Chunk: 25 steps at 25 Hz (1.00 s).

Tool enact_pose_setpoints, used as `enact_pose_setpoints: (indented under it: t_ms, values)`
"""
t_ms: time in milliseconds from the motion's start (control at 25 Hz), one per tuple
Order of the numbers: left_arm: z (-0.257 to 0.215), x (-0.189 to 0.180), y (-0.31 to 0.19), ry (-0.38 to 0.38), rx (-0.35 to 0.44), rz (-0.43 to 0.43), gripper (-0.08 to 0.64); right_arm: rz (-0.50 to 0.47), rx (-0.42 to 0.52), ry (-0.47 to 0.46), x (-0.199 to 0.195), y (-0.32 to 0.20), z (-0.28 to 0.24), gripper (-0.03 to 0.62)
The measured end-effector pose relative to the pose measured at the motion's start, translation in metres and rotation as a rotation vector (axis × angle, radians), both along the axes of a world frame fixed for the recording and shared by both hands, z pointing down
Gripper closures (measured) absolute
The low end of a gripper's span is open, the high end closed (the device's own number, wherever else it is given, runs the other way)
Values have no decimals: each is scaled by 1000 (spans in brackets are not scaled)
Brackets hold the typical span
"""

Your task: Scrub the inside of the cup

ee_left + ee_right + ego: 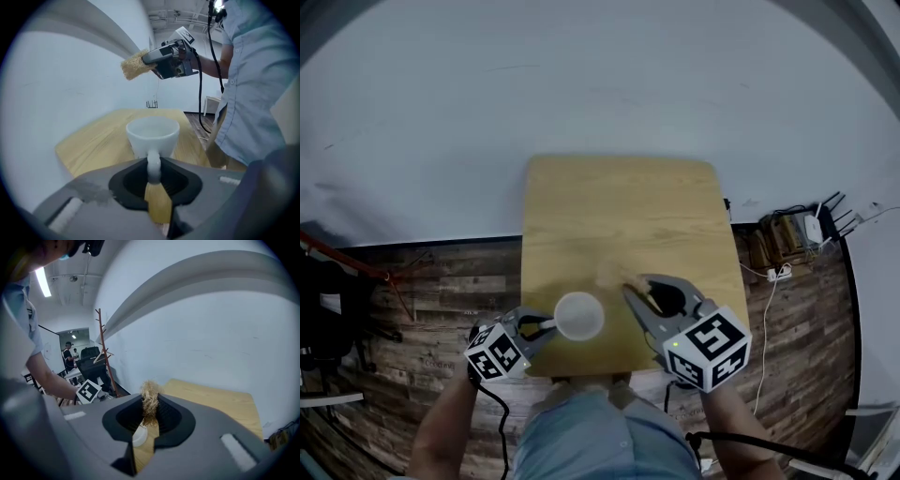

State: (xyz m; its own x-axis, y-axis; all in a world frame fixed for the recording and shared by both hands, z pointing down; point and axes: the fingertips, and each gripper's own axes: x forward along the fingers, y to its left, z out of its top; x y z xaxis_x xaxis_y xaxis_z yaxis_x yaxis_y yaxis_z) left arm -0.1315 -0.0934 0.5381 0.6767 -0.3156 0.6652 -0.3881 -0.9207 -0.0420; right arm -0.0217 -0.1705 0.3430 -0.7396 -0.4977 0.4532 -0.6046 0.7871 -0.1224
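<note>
You are gripping the white cup by its handle with your left gripper, its jaws narrowed onto the handle, at the near edge of the bench. Your right gripper is pinching a tan fibrous scrubber, holding it raised beside the cup and clear of it.

— Where's the cup?
— Lower centre of the head view: a white cup, upright, mouth open upward, its handle pointing left.
— And the scrubber?
— A tan, fibrous scrubber, blurred, just upper right of the cup, outside it and not touching.
</note>
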Motion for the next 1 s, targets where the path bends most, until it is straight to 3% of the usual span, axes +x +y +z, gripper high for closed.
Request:
enact_pose_setpoints:
  t_ms: [320, 600, 840, 1000]
  values:
    - [5, -6, 6, 21, 3, 19, 485, 29, -14, 14, -8, 3, 10, 532]
    - [-33, -35, 18, 7, 60, -2, 466, 38, -24, 0, -7, 2, 20, 531]
    - [-140, -28, -9, 200, 236, -241, 468, 49, 35, -70, -2, -2, 3, 529]
    - [-190, -6, -30, 265, 322, -411, 509, 56, 106, -105, -1, -5, -17, 529]
